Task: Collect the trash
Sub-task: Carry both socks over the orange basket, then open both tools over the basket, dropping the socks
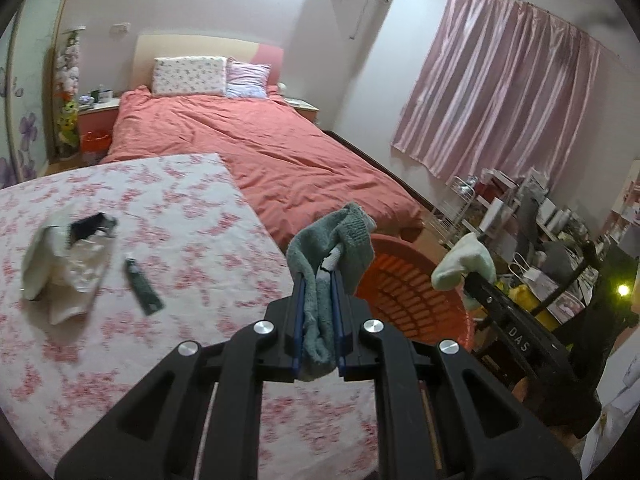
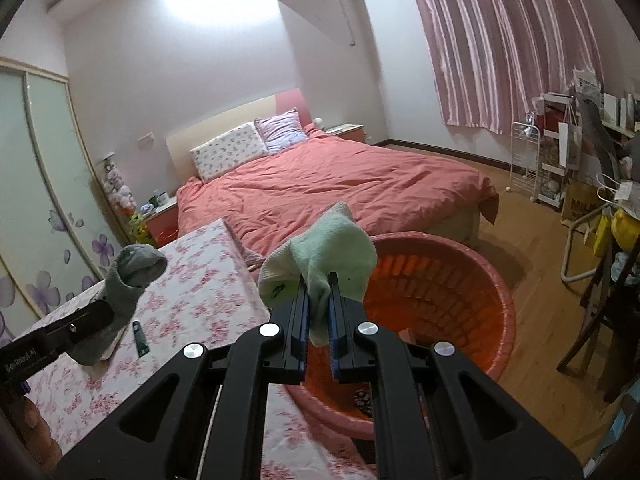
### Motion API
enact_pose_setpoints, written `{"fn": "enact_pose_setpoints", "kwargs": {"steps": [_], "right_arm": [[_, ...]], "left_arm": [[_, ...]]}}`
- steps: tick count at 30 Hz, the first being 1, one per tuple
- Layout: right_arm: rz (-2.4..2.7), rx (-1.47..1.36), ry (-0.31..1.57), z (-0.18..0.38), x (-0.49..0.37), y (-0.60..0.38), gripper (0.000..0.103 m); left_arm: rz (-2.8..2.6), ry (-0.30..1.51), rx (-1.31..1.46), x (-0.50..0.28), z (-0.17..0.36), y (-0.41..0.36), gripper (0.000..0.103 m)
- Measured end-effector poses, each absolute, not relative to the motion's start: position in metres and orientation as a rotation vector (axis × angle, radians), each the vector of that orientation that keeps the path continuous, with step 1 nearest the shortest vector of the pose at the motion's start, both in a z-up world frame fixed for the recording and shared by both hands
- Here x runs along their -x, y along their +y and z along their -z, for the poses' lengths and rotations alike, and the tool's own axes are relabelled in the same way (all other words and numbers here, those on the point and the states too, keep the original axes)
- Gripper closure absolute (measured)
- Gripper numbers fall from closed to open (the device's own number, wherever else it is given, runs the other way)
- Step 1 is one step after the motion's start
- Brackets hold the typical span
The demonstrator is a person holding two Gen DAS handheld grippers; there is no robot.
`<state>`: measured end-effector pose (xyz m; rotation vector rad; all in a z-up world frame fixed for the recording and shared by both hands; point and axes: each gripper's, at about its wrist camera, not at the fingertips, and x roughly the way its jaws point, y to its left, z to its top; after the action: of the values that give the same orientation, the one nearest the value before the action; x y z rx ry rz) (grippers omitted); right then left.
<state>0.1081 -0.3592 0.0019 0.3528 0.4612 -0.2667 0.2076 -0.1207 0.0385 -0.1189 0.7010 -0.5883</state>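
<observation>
My left gripper (image 1: 319, 280) is shut on a grey-green sock (image 1: 340, 240), which flops over the fingertips above the table's right edge. My right gripper (image 2: 319, 284) is shut on a pale mint sock (image 2: 332, 256), held over the near rim of an orange plastic basket (image 2: 472, 280). In the left wrist view the basket (image 1: 408, 288) lies just right of the grey-green sock, with the mint sock (image 1: 464, 262) above its far side. The grey-green sock (image 2: 128, 284) hangs at the left of the right wrist view. A crumpled wrapper (image 1: 68, 260) and a small dark tube (image 1: 142, 286) lie on the table.
The table wears a pink floral cloth (image 1: 180, 216). Behind it stands a bed with a coral duvet (image 1: 280, 148). Wooden floor (image 2: 532, 208) opens to the right, bordered by a white rack (image 2: 528, 160), a chair and cluttered shelves. A wardrobe (image 2: 44, 184) lines the left wall.
</observation>
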Motion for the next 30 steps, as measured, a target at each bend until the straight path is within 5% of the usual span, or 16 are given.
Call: {"fn": "enact_pose_setpoints", "kwargs": {"steps": [23, 30], "right_arm": [[0.314, -0.435, 0.475, 0.019, -0.115, -0.414, 0.094], [0.317, -0.498, 0.517, 0.033, -0.12, -0.428, 0.079]], "left_arm": [[0.704, 0.808, 0.014, -0.228, 0.01, -0.229, 0.088], [0.68, 0.869, -0.023, -0.24, 0.037, -0.245, 0.065]]}}
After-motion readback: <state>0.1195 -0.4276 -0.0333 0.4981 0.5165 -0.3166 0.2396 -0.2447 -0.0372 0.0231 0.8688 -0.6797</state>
